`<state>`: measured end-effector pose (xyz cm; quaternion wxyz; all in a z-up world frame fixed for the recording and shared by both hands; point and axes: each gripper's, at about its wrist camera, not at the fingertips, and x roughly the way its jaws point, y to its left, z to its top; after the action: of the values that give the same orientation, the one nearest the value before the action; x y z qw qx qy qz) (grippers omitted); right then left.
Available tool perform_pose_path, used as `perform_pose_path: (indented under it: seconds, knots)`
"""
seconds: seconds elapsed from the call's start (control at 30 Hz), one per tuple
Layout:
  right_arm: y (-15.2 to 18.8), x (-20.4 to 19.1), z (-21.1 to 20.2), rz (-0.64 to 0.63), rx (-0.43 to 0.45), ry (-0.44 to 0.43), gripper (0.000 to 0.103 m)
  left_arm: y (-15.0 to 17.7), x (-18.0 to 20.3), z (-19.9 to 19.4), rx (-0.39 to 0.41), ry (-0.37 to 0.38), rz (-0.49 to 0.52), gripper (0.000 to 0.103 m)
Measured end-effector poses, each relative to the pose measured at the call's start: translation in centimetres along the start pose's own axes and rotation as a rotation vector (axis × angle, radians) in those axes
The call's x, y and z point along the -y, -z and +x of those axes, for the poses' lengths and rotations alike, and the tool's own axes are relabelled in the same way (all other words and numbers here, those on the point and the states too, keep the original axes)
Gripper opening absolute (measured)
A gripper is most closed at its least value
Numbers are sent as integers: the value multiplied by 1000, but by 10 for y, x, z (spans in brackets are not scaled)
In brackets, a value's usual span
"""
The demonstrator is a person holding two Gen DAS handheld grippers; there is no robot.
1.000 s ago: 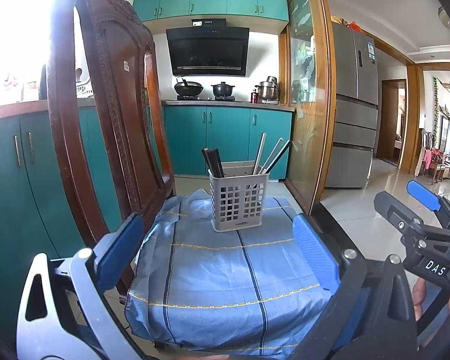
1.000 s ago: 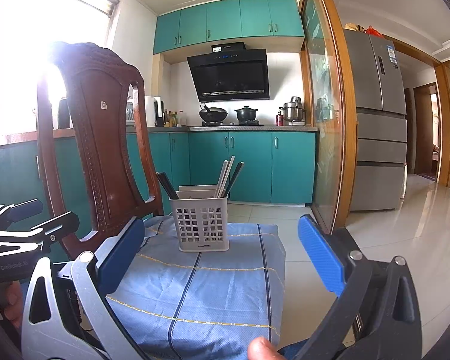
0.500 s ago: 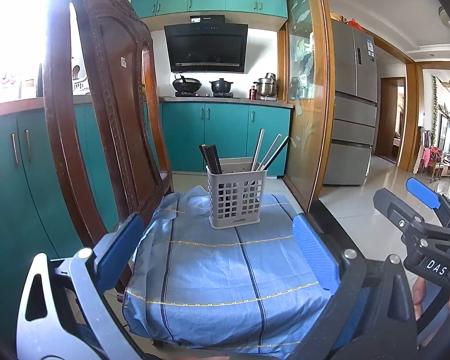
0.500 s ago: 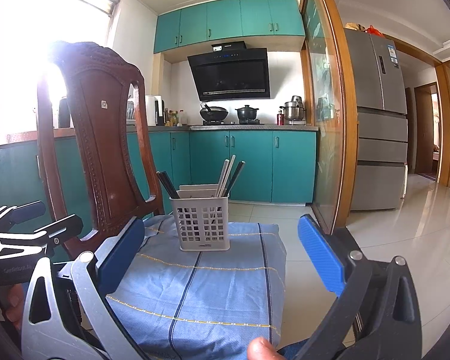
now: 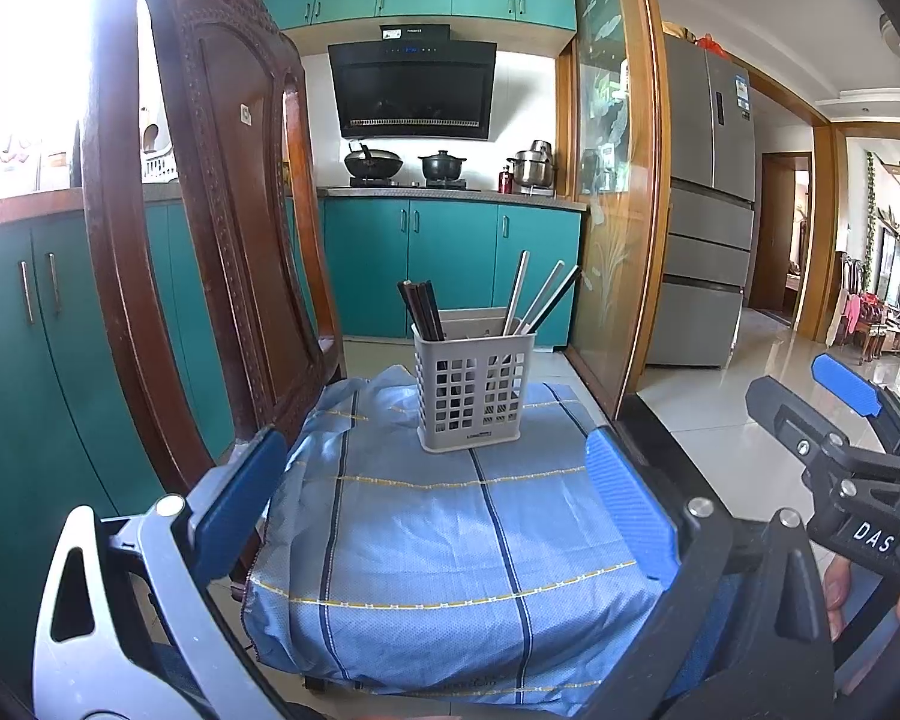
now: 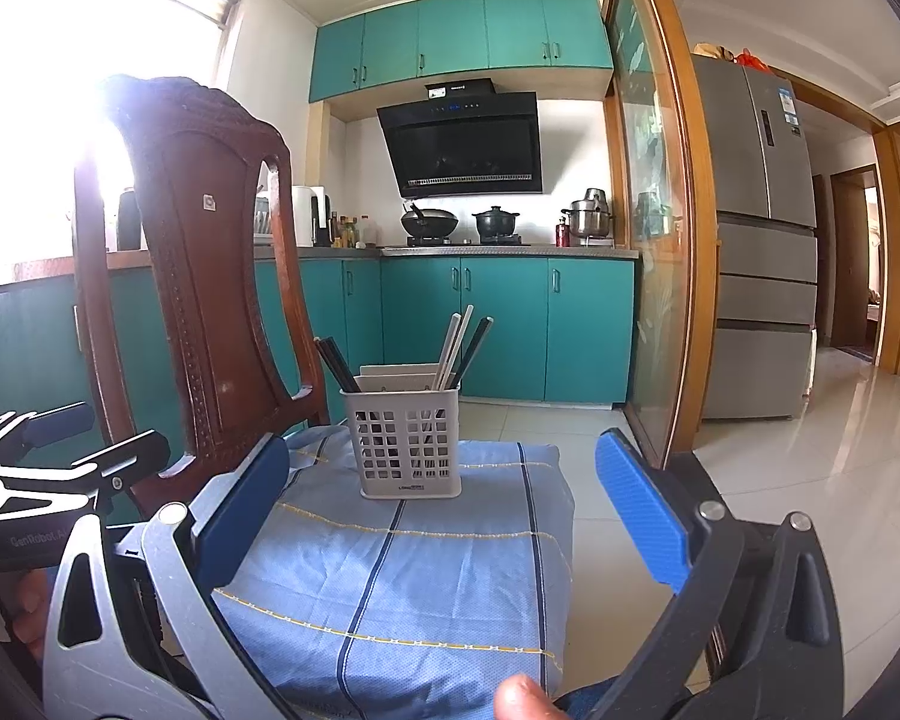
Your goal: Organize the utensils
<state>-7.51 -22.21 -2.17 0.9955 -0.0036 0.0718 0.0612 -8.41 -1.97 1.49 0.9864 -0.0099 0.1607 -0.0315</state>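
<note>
From the left wrist view, the left gripper [image 5: 435, 501] hovers with its fingers [image 5: 630, 516] wide apart and nothing between them. Ahead, a grey utensil basket [image 5: 473, 393] stands upright on a blue cloth [image 5: 450, 546] over a wooden chair [image 5: 210, 228], holding dark chopsticks [image 5: 420, 309] and pale chopsticks [image 5: 537, 297].

From the right wrist view, the right gripper [image 6: 444, 510] likewise has its fingers [image 6: 642, 507] spread, empty, the basket [image 6: 408, 444] beyond them.
</note>
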Motion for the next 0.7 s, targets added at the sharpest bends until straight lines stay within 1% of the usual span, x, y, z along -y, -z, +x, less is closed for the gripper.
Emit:
perform_pose_path:
  seconds: [0.23, 0.37, 0.5, 0.57, 0.63, 0.7]
  knots:
    - [2, 0, 3, -2, -10, -7, 100, 2, 0, 4, -11, -2, 2, 99]
    - [3, 3, 6, -3, -16, -7, 100, 3, 1, 3, 0, -8, 12, 99]
    - [6, 5, 15, 0, -42, 2, 100, 5, 3, 8, -7, -25, 32, 99]
    - [9, 6, 24, -3, -70, 17, 100, 7, 0, 14, -34, -20, 21, 99]
    - [13, 8, 42, -8, -129, 31, 100, 8, -6, 23, -67, -20, 3, 99]
    - [22, 6, 78, -31, -247, 41, 100, 11, -12, 36, -113, -26, -15, 99]
